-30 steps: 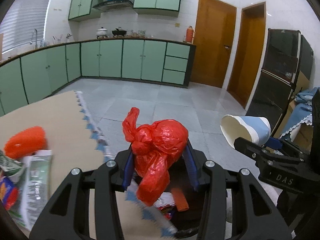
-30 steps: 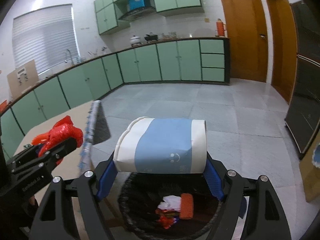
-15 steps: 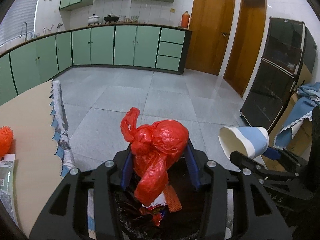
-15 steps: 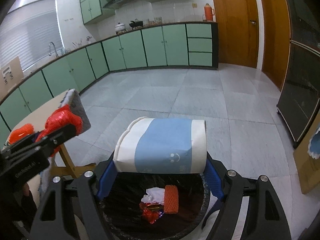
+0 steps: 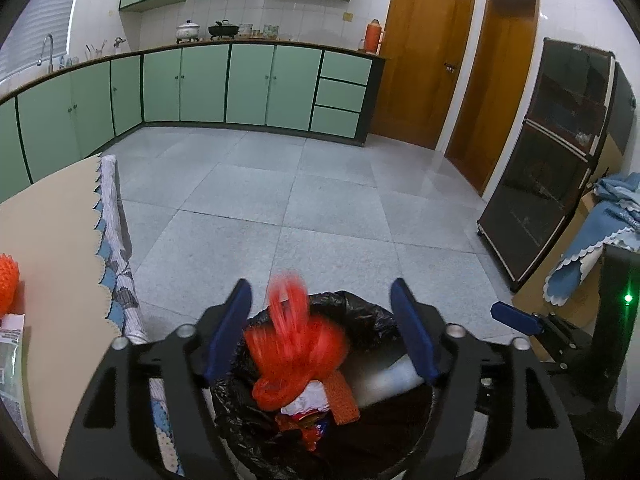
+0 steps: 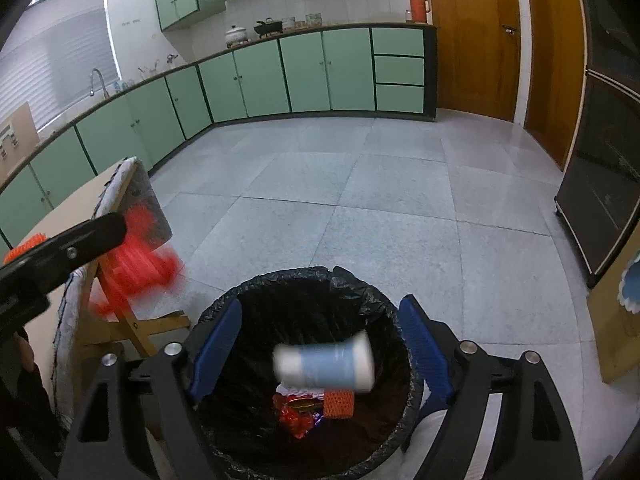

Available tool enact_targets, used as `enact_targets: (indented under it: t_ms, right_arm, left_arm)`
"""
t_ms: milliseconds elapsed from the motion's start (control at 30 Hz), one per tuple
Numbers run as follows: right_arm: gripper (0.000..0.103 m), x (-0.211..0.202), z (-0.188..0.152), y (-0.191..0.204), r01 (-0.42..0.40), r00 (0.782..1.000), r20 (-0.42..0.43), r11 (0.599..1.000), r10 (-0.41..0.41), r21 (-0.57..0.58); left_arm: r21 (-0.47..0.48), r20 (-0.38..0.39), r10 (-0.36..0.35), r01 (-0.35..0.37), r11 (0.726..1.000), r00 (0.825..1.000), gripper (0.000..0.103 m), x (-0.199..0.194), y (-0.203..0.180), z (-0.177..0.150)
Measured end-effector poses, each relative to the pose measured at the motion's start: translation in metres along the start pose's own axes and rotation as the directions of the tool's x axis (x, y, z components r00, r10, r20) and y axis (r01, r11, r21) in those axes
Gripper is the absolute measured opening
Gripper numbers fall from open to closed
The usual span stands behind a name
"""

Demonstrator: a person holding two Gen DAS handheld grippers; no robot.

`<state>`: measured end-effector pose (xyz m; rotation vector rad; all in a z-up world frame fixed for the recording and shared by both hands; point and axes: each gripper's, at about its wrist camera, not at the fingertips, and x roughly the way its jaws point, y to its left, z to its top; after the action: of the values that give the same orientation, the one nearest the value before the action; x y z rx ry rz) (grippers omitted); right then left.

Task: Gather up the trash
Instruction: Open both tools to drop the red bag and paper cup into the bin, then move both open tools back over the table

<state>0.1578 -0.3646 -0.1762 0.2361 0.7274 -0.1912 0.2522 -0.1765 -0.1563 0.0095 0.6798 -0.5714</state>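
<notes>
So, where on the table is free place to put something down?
The beige table is bare between its scalloped edge and the orange ball and wrapper at the left. Crowded: the bin mouth, with the red bag and paper cup there.

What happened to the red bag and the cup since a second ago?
Both grippers let go. The left gripper is opening, and the red bag falls blurred toward the bin. The right gripper is opening too, and the cup drops in. The bin's older trash stayed put.
</notes>
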Motion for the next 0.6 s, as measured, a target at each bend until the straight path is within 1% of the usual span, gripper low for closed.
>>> enact_targets:
  t_ms: [133, 233, 333, 433, 533, 600]
  right_arm:
    - [0.085, -0.007, 0.003, -0.004, 0.010, 1.000, 0.007, 1.000, -0.010, 0.020]
    - [0.086, -0.020, 0.004, -0.005, 0.006, 0.999, 0.033, 0.999, -0.007, 0.035]
    - [0.089, -0.037, 0.007, 0.000, -0.005, 0.997, 0.075, 0.999, 0.002, 0.043]
    - [0.092, -0.056, 0.009, 0.012, -0.039, 0.993, 0.116, 0.998, 0.033, 0.051]
    - [0.093, -0.070, 0.009, 0.027, -0.068, 0.988, 0.137, 0.997, 0.065, 0.024]
    - [0.093, -0.079, 0.009, 0.042, -0.093, 0.985, 0.148, 0.996, 0.092, -0.002]
  left_arm:
    - [-0.029, 0.007, -0.008, 0.008, 1.000, 1.000, 0.074, -0.009, 0.006, 0.004]
    - [-0.051, 0.035, -0.002, 0.003, 0.999, 0.999, 0.075, -0.027, 0.015, 0.008]
    - [-0.064, 0.080, 0.023, -0.017, 0.998, 0.997, 0.076, -0.051, 0.024, 0.012]
    - [-0.070, 0.137, 0.053, -0.043, 0.997, 0.989, 0.080, -0.084, 0.035, 0.013]
    - [-0.059, 0.174, 0.094, -0.085, 0.995, 0.980, 0.083, -0.114, 0.046, 0.009]
    - [-0.064, 0.186, 0.122, -0.112, 0.992, 0.975, 0.084, -0.131, 0.056, 0.003]
